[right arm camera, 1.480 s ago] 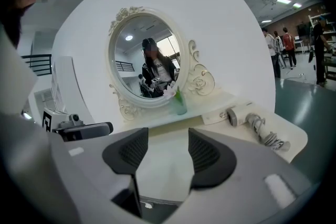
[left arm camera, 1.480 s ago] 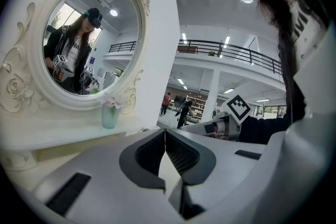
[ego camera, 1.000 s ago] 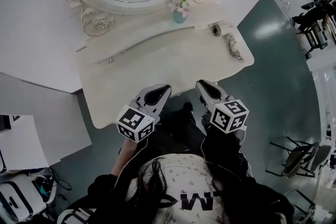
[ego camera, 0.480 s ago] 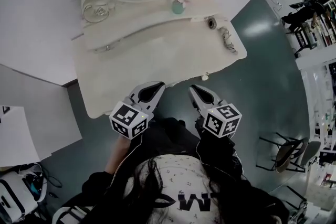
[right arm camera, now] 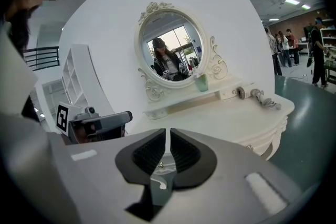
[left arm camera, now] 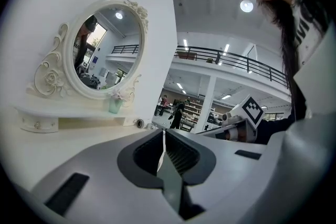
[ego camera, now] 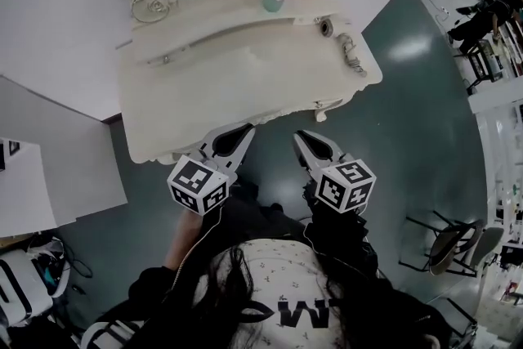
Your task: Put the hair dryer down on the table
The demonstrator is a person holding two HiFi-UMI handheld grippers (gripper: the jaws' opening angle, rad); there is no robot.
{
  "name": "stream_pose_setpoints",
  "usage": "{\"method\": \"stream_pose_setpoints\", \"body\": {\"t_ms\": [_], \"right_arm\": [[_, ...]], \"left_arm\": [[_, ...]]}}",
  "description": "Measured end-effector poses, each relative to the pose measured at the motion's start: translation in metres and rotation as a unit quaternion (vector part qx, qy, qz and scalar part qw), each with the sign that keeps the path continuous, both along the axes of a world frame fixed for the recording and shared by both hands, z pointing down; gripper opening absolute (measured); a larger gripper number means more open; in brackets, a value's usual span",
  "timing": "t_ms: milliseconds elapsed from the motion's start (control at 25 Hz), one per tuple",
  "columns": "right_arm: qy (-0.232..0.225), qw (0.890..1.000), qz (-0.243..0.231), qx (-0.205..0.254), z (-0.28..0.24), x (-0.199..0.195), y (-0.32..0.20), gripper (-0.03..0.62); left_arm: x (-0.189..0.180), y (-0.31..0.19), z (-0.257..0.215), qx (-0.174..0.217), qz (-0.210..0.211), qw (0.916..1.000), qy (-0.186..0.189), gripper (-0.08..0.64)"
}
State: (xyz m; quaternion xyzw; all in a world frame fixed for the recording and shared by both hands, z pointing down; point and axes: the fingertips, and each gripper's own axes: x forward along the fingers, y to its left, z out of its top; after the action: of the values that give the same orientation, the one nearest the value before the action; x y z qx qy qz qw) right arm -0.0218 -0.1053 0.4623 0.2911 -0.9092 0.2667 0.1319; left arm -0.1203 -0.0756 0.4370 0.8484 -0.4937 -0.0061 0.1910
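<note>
The left gripper [ego camera: 243, 130] and the right gripper [ego camera: 302, 136] hang side by side just off the front edge of the white dressing table [ego camera: 245, 86]. Both have their jaws together, with nothing between them. At the table's right end lies a small grey corded thing [ego camera: 353, 55] — probably the hair dryer — well apart from both.

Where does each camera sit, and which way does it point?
Head view: on the person's head, looking steeply down at the dressing table; shows hair, left hand-held gripper, right hand-held gripper.
Left gripper view: rides that gripper, facing the mirror along its shut jaws; hair at right.
Right gripper view: rides the other, facing the table along its shut jaws; hair at left.
Shared: both gripper views show the mirror and opposite gripper.
</note>
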Motion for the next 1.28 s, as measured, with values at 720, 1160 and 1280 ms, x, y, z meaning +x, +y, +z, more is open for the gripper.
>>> {"method": "stream_pose_setpoints", "body": {"t_ms": [720, 1160, 1280], "right_arm": [[-0.033, 0.997, -0.072, 0.006, -0.007, 0.086, 0.079, 0.037], [-0.050, 0.991, -0.124, 0.011, -0.006, 0.102, 0.130, 0.037], [-0.049, 0.989, -0.136, 0.010, -0.005, 0.106, 0.140, 0.037]], "left_arm": [[0.107, 0.083, -0.016, 0.004, -0.046, 0.9989, -0.011, 0.002], [0.139, 0.140, -0.009, -0.001, -0.083, 0.9963, -0.024, 0.002], [0.146, 0.149, -0.007, -0.004, -0.087, 0.9959, -0.027, 0.002]]}}
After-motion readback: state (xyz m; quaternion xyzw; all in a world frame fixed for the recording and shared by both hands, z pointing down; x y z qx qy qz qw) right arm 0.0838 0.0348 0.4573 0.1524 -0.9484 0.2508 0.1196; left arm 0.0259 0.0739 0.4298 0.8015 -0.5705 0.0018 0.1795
